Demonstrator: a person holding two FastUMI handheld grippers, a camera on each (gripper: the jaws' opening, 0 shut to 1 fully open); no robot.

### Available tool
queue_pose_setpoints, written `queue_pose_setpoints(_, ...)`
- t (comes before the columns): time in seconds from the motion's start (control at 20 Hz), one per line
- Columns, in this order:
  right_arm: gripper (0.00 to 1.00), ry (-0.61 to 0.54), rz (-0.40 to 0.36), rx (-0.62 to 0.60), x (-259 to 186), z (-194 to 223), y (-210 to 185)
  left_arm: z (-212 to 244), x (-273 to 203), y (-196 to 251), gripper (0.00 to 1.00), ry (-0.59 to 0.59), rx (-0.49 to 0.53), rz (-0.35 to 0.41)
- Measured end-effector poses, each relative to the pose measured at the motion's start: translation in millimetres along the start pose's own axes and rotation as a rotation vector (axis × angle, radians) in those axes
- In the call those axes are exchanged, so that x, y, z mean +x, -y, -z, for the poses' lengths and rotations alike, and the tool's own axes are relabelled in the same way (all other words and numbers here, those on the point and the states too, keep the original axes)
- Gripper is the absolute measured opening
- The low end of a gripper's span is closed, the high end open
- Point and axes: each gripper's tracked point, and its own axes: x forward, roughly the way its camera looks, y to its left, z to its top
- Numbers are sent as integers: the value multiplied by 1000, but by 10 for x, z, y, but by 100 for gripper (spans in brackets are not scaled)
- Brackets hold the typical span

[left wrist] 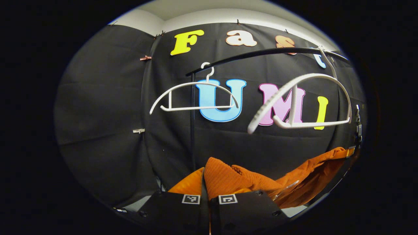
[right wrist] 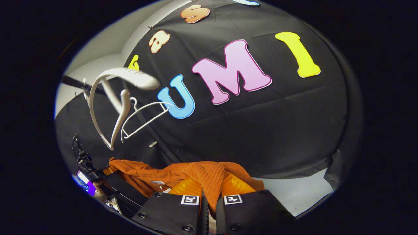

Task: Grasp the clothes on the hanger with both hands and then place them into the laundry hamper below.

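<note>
Cloth wall (left wrist: 107, 107) fills the back of the booth, black and loosely pinned, with a strip of pale wall above it. In front of it runs a dark rail (left wrist: 261, 54), and from it hang two white hangers, both bare: the nearer hanger (left wrist: 303, 98) swings at an angle, the farther hanger (left wrist: 196, 98) hangs flatter against the cloth.

Below them, well clear of the rail, the orange garment (left wrist: 235, 179) stretches between the two grippers. It is a ribbed knit, rust-orange, bunched into folds where it is held and sagging in a shallow sling between the holds.

The left gripper (left wrist: 205, 187) points up toward the hangers; its orange fingers (left wrist: 189, 184) are drawn close together with a fold of the knit pinched between them. In the left gripper view the cloth runs off to the right edge, where the other gripper holds its far end.

The right gripper (right wrist: 209, 189) is tilted, the wall leaning across its view; its fingers (right wrist: 236, 186) likewise press a ridge of the garment between them. To its left the garment trails toward the left gripper's body and cabling.

Open air lies between garment and hangers, and a patch of pale floor (right wrist: 294, 192) shows at the foot of the wall.
</note>
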Motion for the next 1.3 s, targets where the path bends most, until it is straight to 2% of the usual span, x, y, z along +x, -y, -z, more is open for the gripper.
queue_pose_setpoints(0.3, 12, -92, -23, 5, -60, 519, -411, 322, -201, 385, 6, -67, 11, 84)
queue_pose_setpoints(0.55, 12, -167, -28, -18, -71, 911, -706, 591, -363, 989, 7, -135, 25, 231)
queue_pose_setpoints(0.75, 12, -204, -85, -30, -7, 1130, -1150, 666, -449, 1394, 6, -162, 9, 313)
queue_pose_setpoints(0.9, 13, -249, -137, -58, 41, 1318, -1503, 721, -484, 1692, 11, -184, 4, 377)
queue_pose_setpoints(0.95, 12, -259, -131, -83, 52, 1362, -1540, 758, -487, 1752, 12, -197, 20, 388)
queue_pose_setpoints(1.15, 13, -346, -2, -244, 80, 1573, -1324, 1045, -457, 1663, 28, -268, 99, 339)
queue_pose_setpoints(1.2, 10, -354, 7, -276, 25, 1533, -1261, 1118, -443, 1570, 40, -287, 115, 314)
queue_pose_setpoints(1.3, 42, -336, -3, -261, 43, 1454, -1274, 1377, -438, 1417, 64, -357, 165, 269)
